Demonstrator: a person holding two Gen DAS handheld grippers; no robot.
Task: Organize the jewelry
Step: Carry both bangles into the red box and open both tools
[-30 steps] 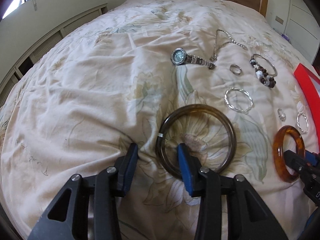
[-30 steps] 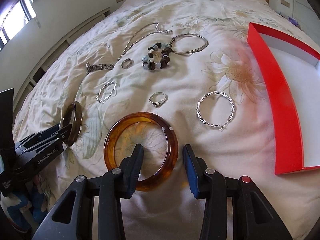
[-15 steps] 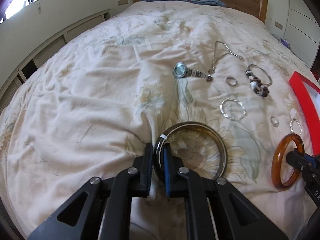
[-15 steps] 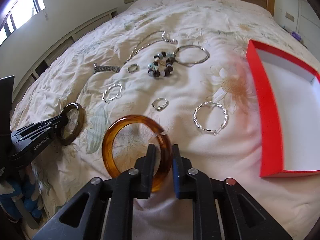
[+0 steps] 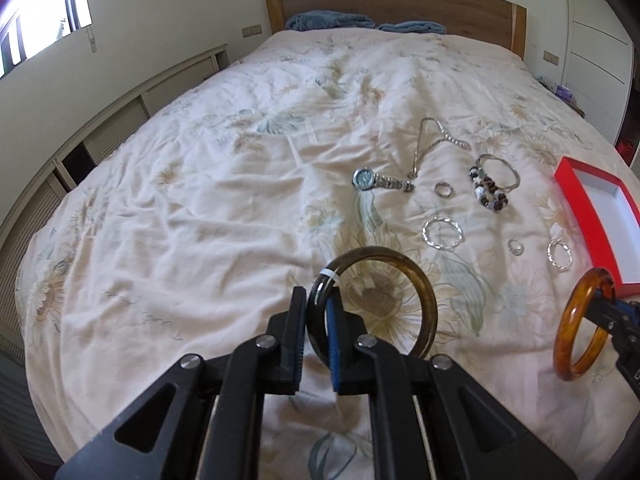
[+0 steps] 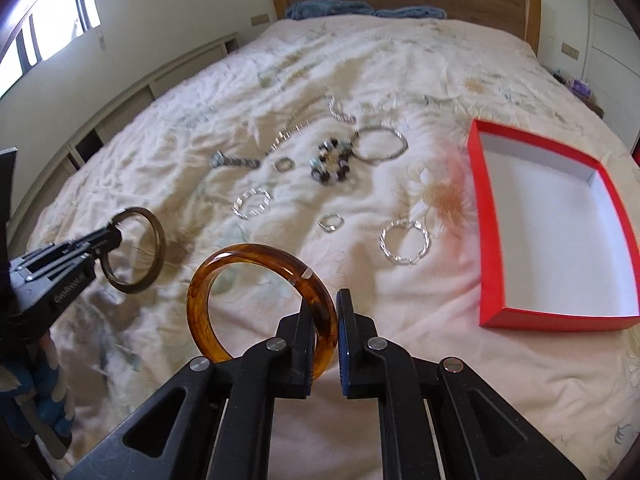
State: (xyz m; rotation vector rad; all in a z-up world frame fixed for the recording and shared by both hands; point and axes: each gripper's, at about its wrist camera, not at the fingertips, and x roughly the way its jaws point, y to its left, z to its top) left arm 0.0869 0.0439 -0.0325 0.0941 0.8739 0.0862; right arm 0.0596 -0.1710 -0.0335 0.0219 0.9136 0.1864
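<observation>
My left gripper point(image 5: 316, 300) is shut on the near rim of a dark brown bangle point(image 5: 420, 280), which hangs lifted above the floral quilt. The right wrist view shows that same left gripper point(image 6: 114, 236) and dark bangle point(image 6: 158, 248) at the left edge. My right gripper point(image 6: 324, 304) is shut on an amber bangle point(image 6: 224, 264), also raised off the bed. In the left wrist view the amber bangle point(image 5: 568, 328) stands on edge at the far right. An open red box point(image 6: 486, 240) with a white inside lies on the quilt to the right.
More jewelry lies on the quilt beyond the bangles: a watch point(image 5: 362, 179), a chain necklace point(image 5: 424, 140), a beaded bracelet point(image 5: 488, 194), twisted silver bracelets point(image 6: 404, 242), small rings point(image 6: 331, 222) and a thin silver bangle point(image 6: 380, 144). A wooden headboard point(image 5: 400, 4) stands at the far end.
Both grippers closed on their bangles, the left on the dark one and the right on the amber one. Both then rose, lifting the bangles off the quilt.
</observation>
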